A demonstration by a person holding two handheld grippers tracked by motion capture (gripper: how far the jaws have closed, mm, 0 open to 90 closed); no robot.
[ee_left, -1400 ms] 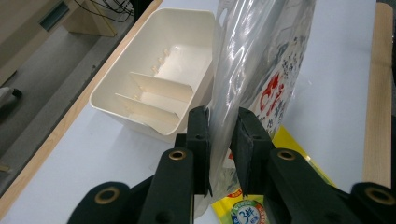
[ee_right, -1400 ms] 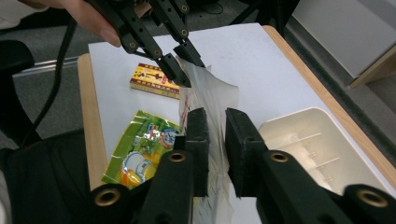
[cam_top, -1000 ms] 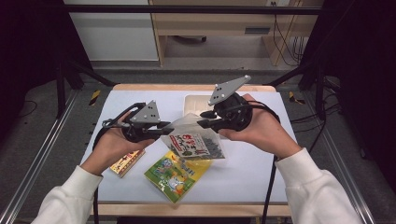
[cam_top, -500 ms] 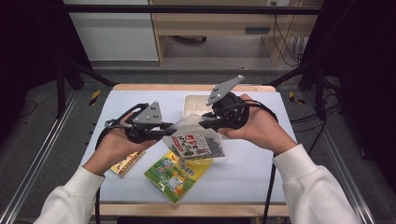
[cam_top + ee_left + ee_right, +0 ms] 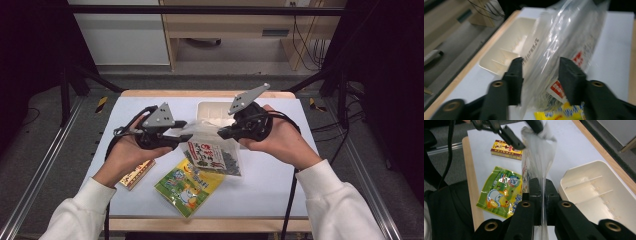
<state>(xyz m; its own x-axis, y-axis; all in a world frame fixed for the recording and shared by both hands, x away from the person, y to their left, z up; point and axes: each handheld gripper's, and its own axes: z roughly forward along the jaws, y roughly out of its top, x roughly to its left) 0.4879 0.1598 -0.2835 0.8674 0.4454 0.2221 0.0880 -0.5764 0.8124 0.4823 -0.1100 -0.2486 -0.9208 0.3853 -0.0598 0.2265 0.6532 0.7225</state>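
Note:
A clear plastic bag (image 5: 202, 131) hangs between my two grippers above the table, with a red-and-white snack packet (image 5: 212, 156) low inside it. My right gripper (image 5: 222, 132) is shut on the bag's edge (image 5: 537, 152); in the right gripper view the film is pinched flat between its jaws (image 5: 543, 185), which have just closed further. My left gripper (image 5: 186, 131) has just been opening. In the left gripper view its jaws (image 5: 540, 67) stand apart on either side of the bag (image 5: 569, 37), and the pads do not press on it.
A green-yellow snack packet (image 5: 187, 181) lies on the white table near the front edge. A flat yellow box (image 5: 136, 173) lies to its left. A cream divided tray (image 5: 212, 112) stands at the back centre, behind the bag.
My left gripper's jaws, shut on the bag before, now stand apart around it. The right gripper's jaws have closed tighter on the film. Both hands stay about where they were.

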